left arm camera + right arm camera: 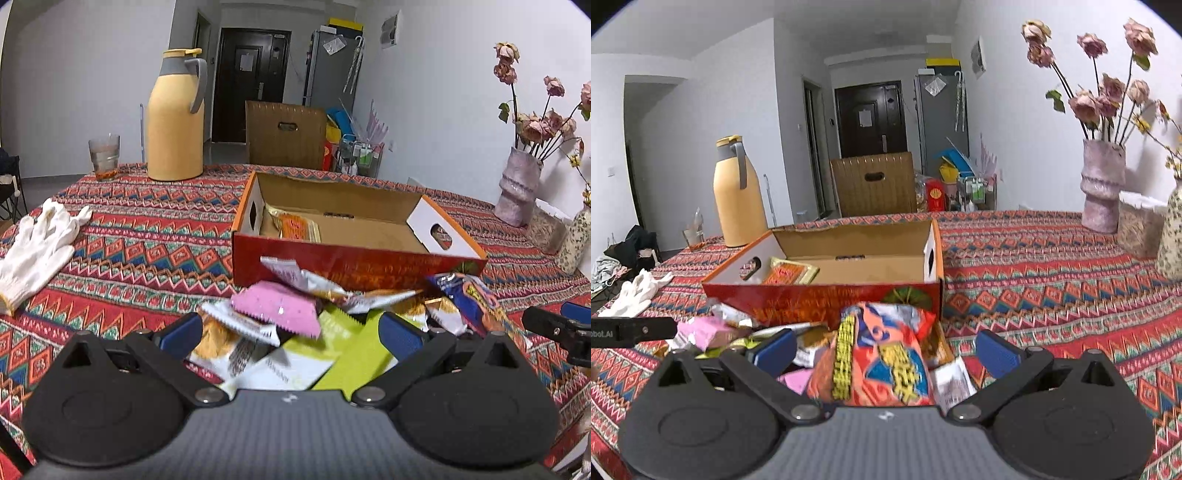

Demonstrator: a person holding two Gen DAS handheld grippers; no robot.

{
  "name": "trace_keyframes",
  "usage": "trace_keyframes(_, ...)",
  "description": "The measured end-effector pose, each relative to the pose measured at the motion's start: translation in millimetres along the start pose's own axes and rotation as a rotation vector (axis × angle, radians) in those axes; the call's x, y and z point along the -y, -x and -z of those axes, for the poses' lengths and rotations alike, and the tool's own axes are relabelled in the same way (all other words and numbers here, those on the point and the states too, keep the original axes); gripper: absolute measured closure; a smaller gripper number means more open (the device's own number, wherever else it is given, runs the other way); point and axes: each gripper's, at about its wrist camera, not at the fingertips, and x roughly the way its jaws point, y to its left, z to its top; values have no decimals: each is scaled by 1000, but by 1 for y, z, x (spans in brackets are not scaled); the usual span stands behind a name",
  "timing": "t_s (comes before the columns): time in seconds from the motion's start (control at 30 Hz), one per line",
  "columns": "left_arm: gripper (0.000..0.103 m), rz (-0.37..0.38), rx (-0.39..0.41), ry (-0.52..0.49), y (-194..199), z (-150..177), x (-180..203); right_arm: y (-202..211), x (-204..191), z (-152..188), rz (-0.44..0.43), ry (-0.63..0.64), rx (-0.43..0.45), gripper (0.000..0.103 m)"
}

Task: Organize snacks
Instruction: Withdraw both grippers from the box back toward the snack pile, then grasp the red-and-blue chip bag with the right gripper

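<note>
Cardboard, red outside, the open box [354,266] sat mid-tabletop holding one orange packet [297,229]. Against its near wall lay the snack pile [295,325]. Left gripper [291,330] and right gripper [884,350] both hung spread above it, pinching nothing.

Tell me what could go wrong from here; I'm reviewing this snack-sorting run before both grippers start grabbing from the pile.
1. The wrappers overlap: the pink packet lies on the green packet, so the open left gripper may pinch two or scatter them.
2. The right gripper straddles the big orange snack bag; closing hard could crush it.
3. Both grippers work the same pile before the red box and might collide.
</note>
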Motion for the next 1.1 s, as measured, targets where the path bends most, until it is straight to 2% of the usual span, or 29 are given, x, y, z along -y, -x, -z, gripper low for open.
trace_keyframes(0.7,0,35,-2,13,-1,11,-2,-2,-1,11,-4,-4,-19,0)
trace_keyframes(0.93,0,31,-18,26,-6,12,-5,-31,-11,-3,-26,-9,-64,0)
trace_keyframes(1.1,0,32,-28,37,-10,13,-11,-57,-8,-6,-44,-64,-119,8)
